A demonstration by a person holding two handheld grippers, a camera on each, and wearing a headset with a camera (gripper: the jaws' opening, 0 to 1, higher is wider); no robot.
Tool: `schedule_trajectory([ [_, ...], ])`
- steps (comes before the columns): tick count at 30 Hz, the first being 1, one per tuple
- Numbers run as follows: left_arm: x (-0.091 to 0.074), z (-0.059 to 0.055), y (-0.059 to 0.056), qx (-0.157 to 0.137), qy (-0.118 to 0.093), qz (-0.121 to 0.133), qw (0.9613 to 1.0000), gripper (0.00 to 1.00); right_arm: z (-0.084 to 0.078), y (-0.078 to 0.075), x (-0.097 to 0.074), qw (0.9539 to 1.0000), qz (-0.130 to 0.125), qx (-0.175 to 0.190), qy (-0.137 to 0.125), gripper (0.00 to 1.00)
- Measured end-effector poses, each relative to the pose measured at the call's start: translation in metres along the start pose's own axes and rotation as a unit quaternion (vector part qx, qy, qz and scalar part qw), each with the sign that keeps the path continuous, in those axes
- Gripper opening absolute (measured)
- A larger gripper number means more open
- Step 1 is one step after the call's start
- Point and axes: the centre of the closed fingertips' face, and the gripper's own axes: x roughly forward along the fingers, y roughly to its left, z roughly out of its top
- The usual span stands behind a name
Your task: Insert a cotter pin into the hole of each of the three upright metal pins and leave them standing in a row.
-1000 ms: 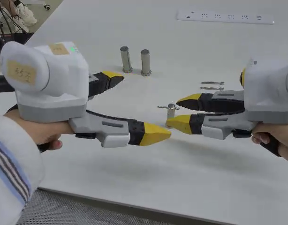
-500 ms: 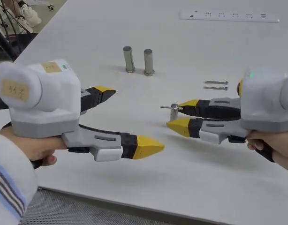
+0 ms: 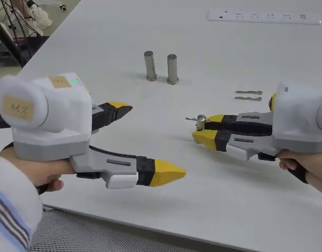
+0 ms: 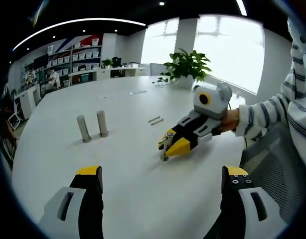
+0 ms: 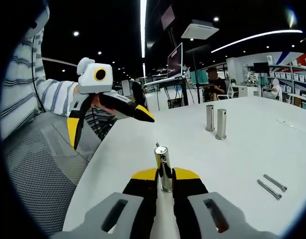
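Observation:
My right gripper is shut on a short metal pin that has a cotter pin through its top and stands upright between the yellow tips. Two bare metal pins stand side by side farther back on the white table. Two loose cotter pins lie to the right of them. My left gripper is open wide and holds nothing, off to the left of the gripped pin. From the right gripper view, the bare pins are ahead and the cotter pins are at the right.
A white power strip lies at the table's far edge. The table's near edge runs below both grippers, with a grey mesh chair seat under it. A potted plant stands at the far end in the left gripper view.
The right gripper's jaws, open around the pin a second ago, have shut on it. The left gripper has drawn back a little to the left, still open.

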Motion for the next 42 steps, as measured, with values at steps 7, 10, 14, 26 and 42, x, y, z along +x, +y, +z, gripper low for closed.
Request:
schedule_trajectory([
  [7, -0.005, 0.001, 0.004, 0.003, -0.003, 0.009, 1.0000, 0.99, 0.002, 0.001, 0.002, 0.9996, 0.004, -0.028, 0.001, 0.04],
  [10, -0.008, 0.002, 0.006, 0.004, -0.005, 0.012, 0.9999, 0.99, 0.004, 0.001, 0.008, 0.9989, 0.001, -0.047, 0.005, 0.04],
  [14, -0.013, 0.002, 0.010, 0.001, -0.007, 0.019, 0.9998, 0.99, 0.012, -0.001, 0.017, 0.9986, 0.002, -0.052, -0.004, 0.04],
  [26, -0.025, -0.001, 0.017, -0.017, -0.016, 0.035, 0.9991, 0.99, 0.029, -0.007, 0.051, 0.9974, 0.014, -0.071, -0.001, 0.04],
  [42, -0.029, -0.005, 0.020, -0.021, -0.013, 0.042, 0.9988, 0.99, 0.023, -0.012, 0.072, 0.9976, 0.001, -0.069, 0.003, 0.04],
])
